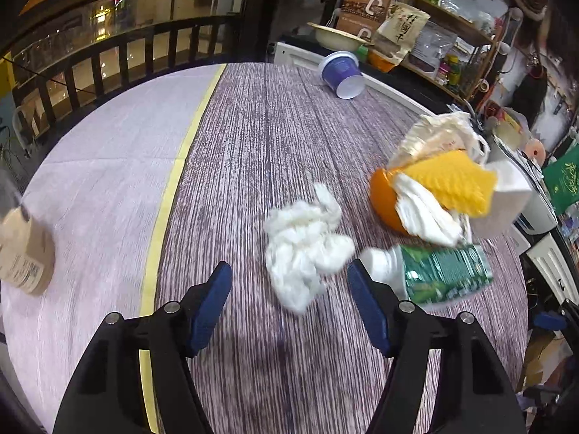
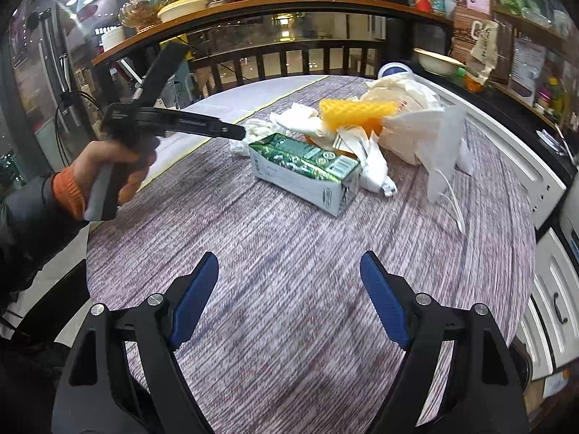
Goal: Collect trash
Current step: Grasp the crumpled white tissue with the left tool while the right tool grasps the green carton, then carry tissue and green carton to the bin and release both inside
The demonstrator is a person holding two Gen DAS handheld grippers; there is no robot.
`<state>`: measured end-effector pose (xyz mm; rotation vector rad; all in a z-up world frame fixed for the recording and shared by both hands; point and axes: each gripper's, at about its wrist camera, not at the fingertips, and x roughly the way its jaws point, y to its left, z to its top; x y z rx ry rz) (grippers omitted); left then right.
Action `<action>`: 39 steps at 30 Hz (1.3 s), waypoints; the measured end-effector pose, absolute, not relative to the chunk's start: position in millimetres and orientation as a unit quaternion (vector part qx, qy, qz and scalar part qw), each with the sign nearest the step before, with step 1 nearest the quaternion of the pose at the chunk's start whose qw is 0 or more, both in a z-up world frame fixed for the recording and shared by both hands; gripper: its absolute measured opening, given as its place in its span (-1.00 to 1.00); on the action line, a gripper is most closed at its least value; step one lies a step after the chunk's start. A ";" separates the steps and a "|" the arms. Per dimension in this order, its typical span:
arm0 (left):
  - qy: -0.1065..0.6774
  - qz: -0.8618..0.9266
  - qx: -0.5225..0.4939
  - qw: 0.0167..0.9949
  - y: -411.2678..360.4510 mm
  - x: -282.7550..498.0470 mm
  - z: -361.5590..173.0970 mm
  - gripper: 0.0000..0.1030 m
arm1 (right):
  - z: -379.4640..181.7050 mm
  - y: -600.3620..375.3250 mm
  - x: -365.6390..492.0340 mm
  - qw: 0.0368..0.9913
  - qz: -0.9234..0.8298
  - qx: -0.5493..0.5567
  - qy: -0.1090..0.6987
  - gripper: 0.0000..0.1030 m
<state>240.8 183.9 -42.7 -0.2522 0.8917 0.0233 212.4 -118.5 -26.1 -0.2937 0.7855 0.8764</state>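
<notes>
A crumpled white tissue (image 1: 304,249) lies on the purple-striped round table (image 1: 253,126). My left gripper (image 1: 289,267) is open just over it, and the tissue's near end sits between the blue fingertips without the pads pressing. A green drink carton (image 1: 445,275) lies right of the right finger. Behind it are orange peel (image 1: 381,199), a yellow foam net (image 1: 456,181) and a white plastic bag (image 1: 438,137). My right gripper (image 2: 289,256) is open over bare cloth, well short of the carton (image 2: 304,166) and the pile (image 2: 356,110). A person's hand (image 2: 115,166) holds the left tool.
A blue cup (image 1: 343,74) lies tipped near the table's far edge. A beige bottle (image 1: 25,253) stands at the left, blurred. A dark railing (image 1: 108,54) runs behind the table. Crowded shelves (image 1: 452,36) and white cabinets (image 2: 550,289) line the right side.
</notes>
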 end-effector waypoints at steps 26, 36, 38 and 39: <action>0.390 0.003 -0.124 0.913 192.9 211.8 -29.0 -0.51 | -41.5 17.4 299.4 0.686 0.486 -0.392 0.375 0.44; 0.393 0.001 -0.149 0.907 200.5 203.4 -38.6 -0.51 | -63.6 41.2 295.8 0.648 0.493 -0.434 0.386 0.02; 0.391 0.002 -0.152 0.908 200.2 201.4 -38.5 -0.51 | -62.8 39.2 291.6 0.652 0.493 -0.431 0.381 0.01; 0.390 0.002 -0.153 0.908 199.7 200.0 -38.1 -0.51 | -60.7 36.7 289.9 0.657 0.495 -0.422 0.381 -0.04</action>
